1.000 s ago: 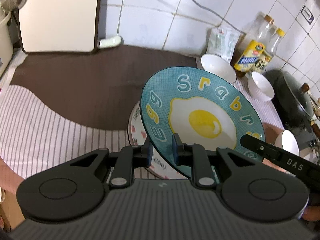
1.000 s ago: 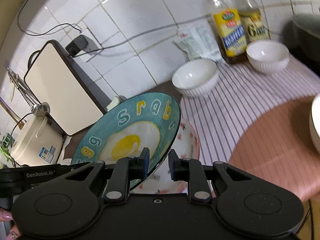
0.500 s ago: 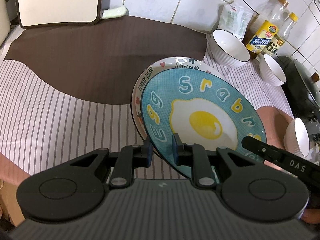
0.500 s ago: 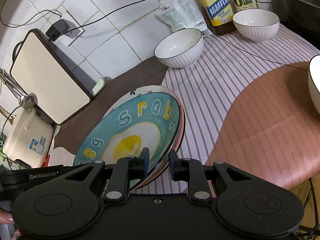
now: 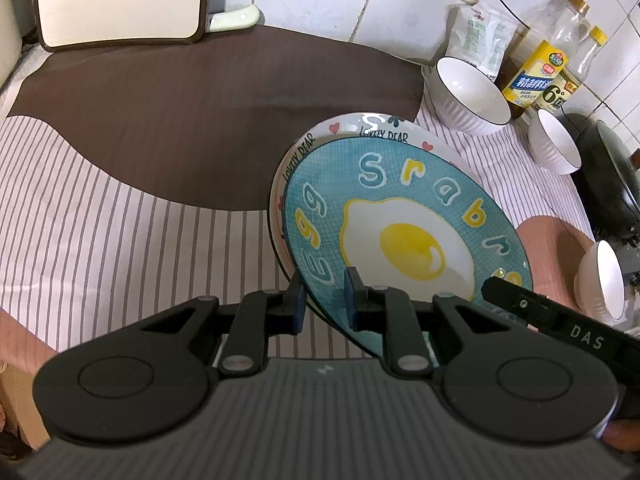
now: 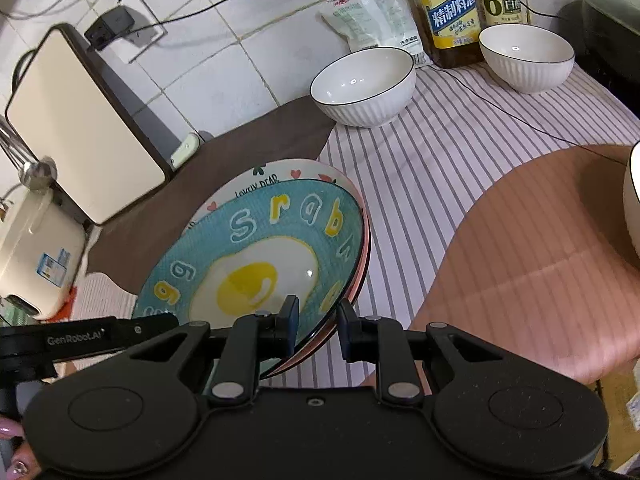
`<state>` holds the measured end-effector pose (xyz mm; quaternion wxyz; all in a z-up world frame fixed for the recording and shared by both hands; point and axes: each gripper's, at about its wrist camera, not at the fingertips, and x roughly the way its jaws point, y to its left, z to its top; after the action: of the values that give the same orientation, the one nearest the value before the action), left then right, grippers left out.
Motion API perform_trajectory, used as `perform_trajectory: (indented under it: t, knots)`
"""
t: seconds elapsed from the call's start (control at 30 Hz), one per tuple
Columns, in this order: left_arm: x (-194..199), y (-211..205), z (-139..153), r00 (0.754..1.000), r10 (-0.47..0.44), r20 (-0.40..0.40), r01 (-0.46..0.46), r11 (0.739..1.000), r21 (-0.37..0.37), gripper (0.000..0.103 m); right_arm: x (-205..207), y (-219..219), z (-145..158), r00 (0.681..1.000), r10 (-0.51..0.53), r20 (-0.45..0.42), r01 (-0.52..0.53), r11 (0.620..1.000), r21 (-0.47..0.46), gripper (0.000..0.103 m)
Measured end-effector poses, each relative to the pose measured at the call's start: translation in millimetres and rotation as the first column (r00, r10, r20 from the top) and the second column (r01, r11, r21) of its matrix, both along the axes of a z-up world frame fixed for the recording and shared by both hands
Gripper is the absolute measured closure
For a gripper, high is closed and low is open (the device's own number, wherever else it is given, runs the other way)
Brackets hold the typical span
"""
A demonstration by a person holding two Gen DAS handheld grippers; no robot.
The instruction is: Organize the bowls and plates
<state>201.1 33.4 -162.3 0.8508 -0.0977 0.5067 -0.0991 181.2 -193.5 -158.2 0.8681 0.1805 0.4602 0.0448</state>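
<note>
A teal plate with a fried-egg picture [image 5: 404, 236] [image 6: 256, 256] rests on a white plate with hearts and lettering [image 5: 372, 128] [image 6: 276, 174]. My left gripper [image 5: 323, 299] straddles the teal plate's left rim, jaws a little apart around it. My right gripper [image 6: 318, 320] straddles the right rims of both plates, jaws slightly apart. Three white ribbed bowls stand around: one at the back [image 5: 468, 98] [image 6: 364, 86], one by the bottles [image 5: 554, 146] [image 6: 526, 58], one at the right edge [image 5: 602, 276] [image 6: 632, 204].
A striped cloth [image 5: 120, 216] and a brown mat [image 5: 180, 104] cover the counter. Oil and vinegar bottles [image 6: 448, 4] and a packet [image 6: 372, 12] stand at the tiled wall. A cutting board [image 5: 120, 0] leans at back left. A dark wok [image 5: 608, 176] sits at right.
The teal plate has been lowered from a tilted hold in the air onto the white plate. Both grippers' jaws have loosened around the rims.
</note>
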Motion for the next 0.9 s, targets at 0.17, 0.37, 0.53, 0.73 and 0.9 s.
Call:
perform_trajectory:
  t: [0.17, 0.37, 0.53, 0.73, 0.9]
  knots:
    - [2, -3, -1, 1.000, 0.001, -0.005, -0.001, 1.000, 0.019, 0.085, 3, 9, 1, 1.000, 0.020, -0.011, -0.021, 0.996, -0.081, 0.079]
    - [8, -6, -8, 0.997, 0.024, -0.069, -0.022, 0.999, 0.036, 0.083, 5, 21, -3, 0.998, 0.052, -0.032, -0.057, 0.983, -0.176, 0.075]
    - [9, -9, -8, 0.997, 0.037, -0.066, -0.033, 0.998, 0.052, 0.083, 6, 19, -5, 0.998, 0.068, -0.013, -0.069, 0.980, -0.187, 0.074]
    - [13, -15, -6, 0.998, 0.048, -0.052, -0.042, 0.993, 0.106, 0.082, 6, 29, -7, 0.988, 0.152, 0.017, -0.141, 0.949, -0.282, 0.067]
    - [18, -17, -6, 0.998, 0.049, -0.045, -0.042, 0.988, 0.151, 0.082, 10, 28, -9, 0.988, 0.154, 0.025, -0.140, 0.947, -0.290, 0.064]
